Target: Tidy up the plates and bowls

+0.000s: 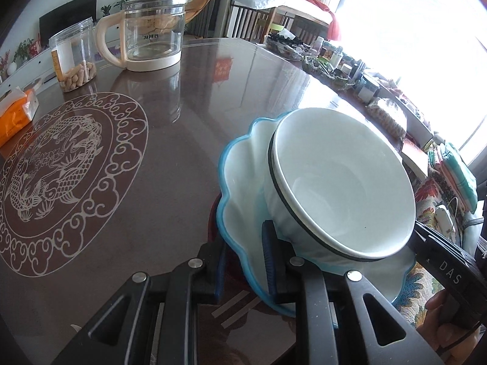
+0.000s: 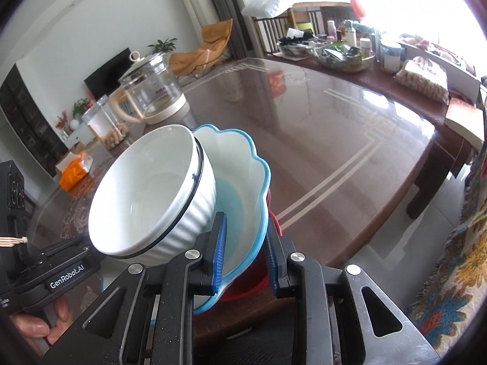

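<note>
My left gripper (image 1: 245, 261) and right gripper (image 2: 243, 261) hold the scalloped plate (image 1: 240, 170) by opposite rims, the ribbed bowl (image 1: 341, 188) sitting in it. On the table (image 1: 188, 140), the kettle (image 1: 152, 33) stands at eleven o'clock, the jar (image 1: 73, 57) just left of it.

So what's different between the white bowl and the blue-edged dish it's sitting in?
The white bowl has a round rim with a thin dark line; the blue-edged dish has a wavy, scalloped rim in blue. The bowl's outside is ribbed, while the dish's inner wall shows broad, smooth flutes. The bowl is deep and lies tilted inside the wider dish. The tongs clamp the dish's rim, not the bowl. Both are glossy, pale inside and empty of food.
</note>
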`<state>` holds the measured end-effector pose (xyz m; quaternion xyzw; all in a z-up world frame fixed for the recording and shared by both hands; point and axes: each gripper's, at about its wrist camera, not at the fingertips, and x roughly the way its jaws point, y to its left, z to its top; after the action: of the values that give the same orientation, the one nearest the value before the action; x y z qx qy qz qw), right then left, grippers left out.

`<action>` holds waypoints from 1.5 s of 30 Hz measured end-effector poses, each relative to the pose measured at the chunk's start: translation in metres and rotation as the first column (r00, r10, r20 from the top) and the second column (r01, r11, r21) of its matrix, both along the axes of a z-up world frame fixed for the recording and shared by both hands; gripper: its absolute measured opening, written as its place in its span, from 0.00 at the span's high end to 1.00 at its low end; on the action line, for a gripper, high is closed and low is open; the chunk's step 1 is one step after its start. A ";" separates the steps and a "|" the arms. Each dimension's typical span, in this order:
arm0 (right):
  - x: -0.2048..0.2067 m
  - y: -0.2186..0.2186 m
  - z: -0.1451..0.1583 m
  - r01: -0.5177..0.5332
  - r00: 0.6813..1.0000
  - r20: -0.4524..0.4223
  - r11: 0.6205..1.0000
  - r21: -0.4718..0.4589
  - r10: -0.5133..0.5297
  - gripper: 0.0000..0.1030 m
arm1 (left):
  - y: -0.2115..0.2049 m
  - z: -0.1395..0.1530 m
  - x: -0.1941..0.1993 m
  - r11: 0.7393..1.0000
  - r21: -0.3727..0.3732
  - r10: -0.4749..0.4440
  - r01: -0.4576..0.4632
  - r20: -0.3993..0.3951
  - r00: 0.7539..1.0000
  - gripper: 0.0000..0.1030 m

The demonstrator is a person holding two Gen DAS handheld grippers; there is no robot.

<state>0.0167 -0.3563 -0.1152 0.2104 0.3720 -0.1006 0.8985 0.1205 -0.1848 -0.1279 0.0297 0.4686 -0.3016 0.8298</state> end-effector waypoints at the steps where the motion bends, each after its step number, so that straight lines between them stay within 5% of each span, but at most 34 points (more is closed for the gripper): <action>1: -0.001 0.000 -0.001 0.002 1.000 0.006 1.000 0.004 -0.002 0.75 | -0.001 0.001 -0.002 1.000 0.006 -0.002 0.002 0.016 1.000 0.80; 12: -0.005 0.003 0.000 0.019 0.999 0.026 1.000 -0.007 -0.018 0.65 | 0.004 0.007 -0.002 1.000 0.016 0.006 -0.007 0.043 0.999 0.72; 19: -0.010 -0.004 0.009 0.045 0.997 0.057 0.999 -0.010 -0.045 0.52 | 0.032 0.027 0.004 0.993 -0.023 0.118 -0.116 0.106 0.987 0.29; 23: -0.016 -0.003 0.019 0.062 0.994 0.086 0.998 -0.010 -0.061 0.50 | 0.049 0.048 -0.003 0.985 -0.016 0.171 -0.171 0.184 0.968 0.23; 27: -0.041 0.006 0.046 0.119 0.988 0.104 0.992 -0.046 -0.114 0.34 | 0.063 0.075 -0.036 0.975 0.085 0.166 -0.204 0.330 0.929 0.16; 30: -0.069 0.027 0.065 0.151 0.987 0.059 0.985 -0.087 -0.147 0.31 | 0.072 0.086 -0.072 0.963 0.162 0.130 -0.215 0.419 0.898 0.07; 37: -0.139 0.085 0.072 0.156 0.988 0.030 0.974 -0.166 -0.153 0.29 | 0.101 0.089 -0.139 0.983 0.148 0.061 -0.113 0.318 0.946 0.05; 45: -0.159 0.129 0.071 0.106 0.993 -0.013 0.951 -0.292 -0.115 0.28 | 0.109 0.099 -0.174 0.987 0.113 0.084 -0.111 0.222 0.971 0.05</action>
<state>-0.1426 -0.2272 -0.0446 0.0952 0.3539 -0.2073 0.9070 -0.0539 -0.0757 -0.0290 0.0910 0.3945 -0.2253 0.8862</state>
